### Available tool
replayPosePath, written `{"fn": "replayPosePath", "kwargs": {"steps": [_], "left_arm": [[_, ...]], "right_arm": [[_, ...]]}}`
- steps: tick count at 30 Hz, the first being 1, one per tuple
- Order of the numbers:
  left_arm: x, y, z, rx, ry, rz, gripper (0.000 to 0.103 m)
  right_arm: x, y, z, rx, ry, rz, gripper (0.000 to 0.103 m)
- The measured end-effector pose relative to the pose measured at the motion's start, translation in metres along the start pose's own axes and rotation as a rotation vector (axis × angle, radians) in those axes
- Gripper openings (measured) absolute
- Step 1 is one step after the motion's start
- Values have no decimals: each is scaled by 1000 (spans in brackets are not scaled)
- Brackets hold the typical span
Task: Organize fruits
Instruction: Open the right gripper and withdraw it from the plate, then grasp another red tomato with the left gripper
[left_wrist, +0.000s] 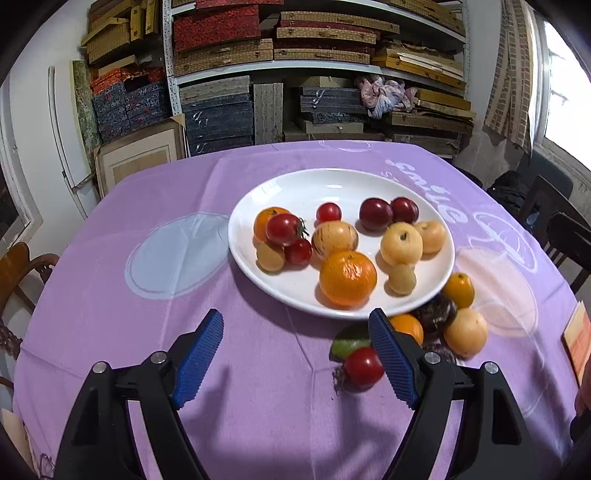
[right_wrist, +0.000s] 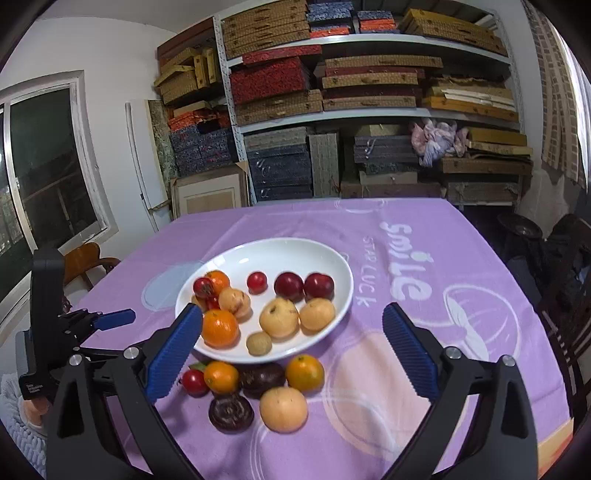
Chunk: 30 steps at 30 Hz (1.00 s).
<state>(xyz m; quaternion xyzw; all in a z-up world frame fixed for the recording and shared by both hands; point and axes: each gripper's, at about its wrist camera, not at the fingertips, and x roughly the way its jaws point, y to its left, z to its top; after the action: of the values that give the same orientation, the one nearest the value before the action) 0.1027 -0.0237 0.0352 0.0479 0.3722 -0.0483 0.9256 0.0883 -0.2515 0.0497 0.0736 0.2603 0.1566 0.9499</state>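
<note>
Both claws gaping wide and empty over the counter (left_wrist: 110, 295), left claw (left_wrist: 297, 328) and right claw (right_wrist: 293, 321) each just short of the fruit-laden plate (right_wrist: 340, 295), loose fruits (right_wrist: 283, 409) between right claw's fingers.

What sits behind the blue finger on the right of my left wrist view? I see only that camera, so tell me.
Observer: A dark cut fruit half lies there, swirled face up on the purple cloth, beside a pale round fruit.
Operator: Report the right gripper.
Observer: The right gripper is open and empty. It points over the loose fruit toward the white plate.
</note>
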Motion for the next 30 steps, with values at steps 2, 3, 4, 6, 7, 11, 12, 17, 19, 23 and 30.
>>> {"fn": "replayPosePath", "kwargs": {"steps": [2,3,4,6,7,11,12,17,19,23,30], "left_arm": [[4,-6,-7,12,8,10,81],[6,-8,-10,16,9,7,82],[7,-11,-13,23,8,5,82],[9,-15,-18,43,-8,27,82],[10,-16,-20,53,-13,36,82],[20,-17,-26,62,10,19,83],[21,-17,-26,64,5,12,84],[23,-21,-28,77,11,-7,84],[25,-24,-29,85,16,-17,84],[29,-29,-29,93,36,-38,85],[47,-13,-29,12,137,-82,84]], "right_arm": [[1,-10,-20,47,21,2,96],[4,-15,-26,71,42,1,96],[8,-19,-31,87,69,5,96],[12,-22,-33,99,92,7,96],[12,-22,-33,101,86,2,96],[6,-28,-32,122,61,7,96],[7,-29,-32,124,60,3,97],[12,-33,-31,141,83,-4,97],[13,-33,-31,139,88,-5,97],[13,-32,-31,138,89,-6,97],[17,-35,-32,146,100,-17,97]]}}
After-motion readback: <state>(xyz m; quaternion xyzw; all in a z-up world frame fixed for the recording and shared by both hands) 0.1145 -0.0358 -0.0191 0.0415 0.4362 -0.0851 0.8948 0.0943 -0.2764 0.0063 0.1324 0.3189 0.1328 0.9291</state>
